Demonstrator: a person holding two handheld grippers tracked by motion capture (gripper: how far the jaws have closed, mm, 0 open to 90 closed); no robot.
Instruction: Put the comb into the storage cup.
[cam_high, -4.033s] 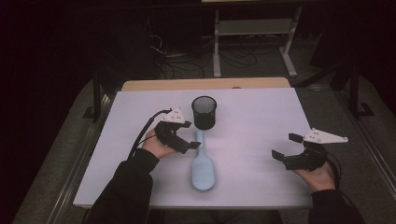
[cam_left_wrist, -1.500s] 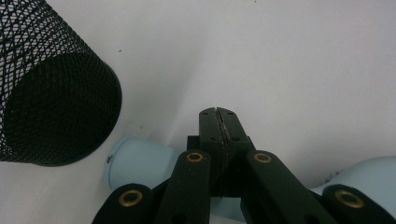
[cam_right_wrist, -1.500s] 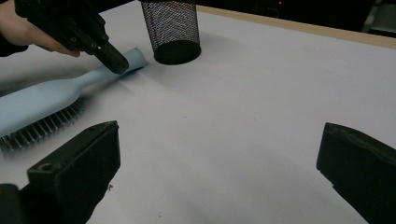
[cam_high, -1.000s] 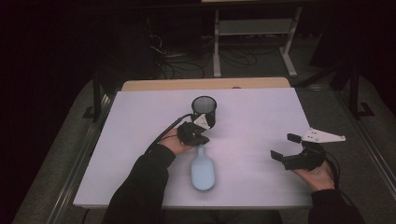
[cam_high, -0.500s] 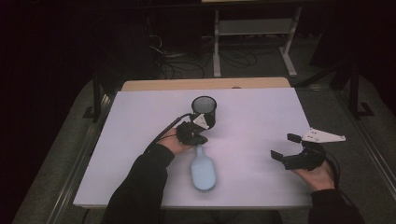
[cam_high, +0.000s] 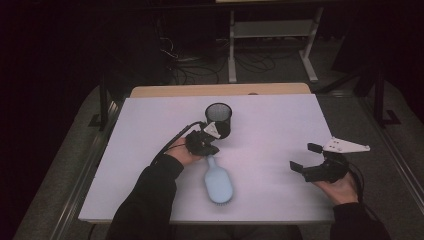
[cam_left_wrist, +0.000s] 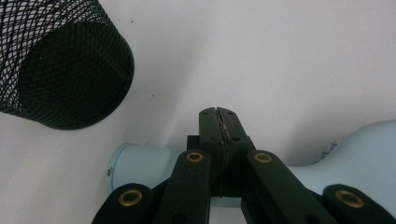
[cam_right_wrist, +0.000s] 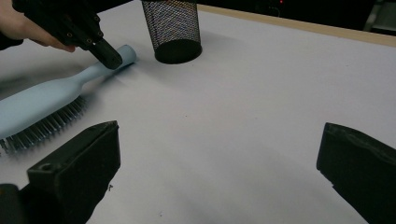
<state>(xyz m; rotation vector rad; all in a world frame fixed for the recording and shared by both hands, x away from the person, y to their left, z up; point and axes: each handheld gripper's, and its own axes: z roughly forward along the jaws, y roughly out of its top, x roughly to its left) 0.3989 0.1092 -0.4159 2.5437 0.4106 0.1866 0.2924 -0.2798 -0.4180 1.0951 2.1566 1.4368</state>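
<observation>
Pale blue hairbrush (cam_high: 219, 183) – smooth plastic, oval head, tapered handle – lies flat just in front of the black wire-mesh cup (cam_high: 218, 119), handle end nearest it. Left gripper (cam_left_wrist: 218, 122): jaws clenched together, empty, resting over the handle. Right gripper (cam_right_wrist: 219, 172), well right of the cup, released wide. The right gripper view shows the dark bristles (cam_right_wrist: 46, 126).

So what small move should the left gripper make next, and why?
Probably open the left gripper before trying a grasp: its jaws are shut and sit over the handle of the light blue hairbrush, not around it. The brush lies bristles down beside the black mesh cup.
</observation>
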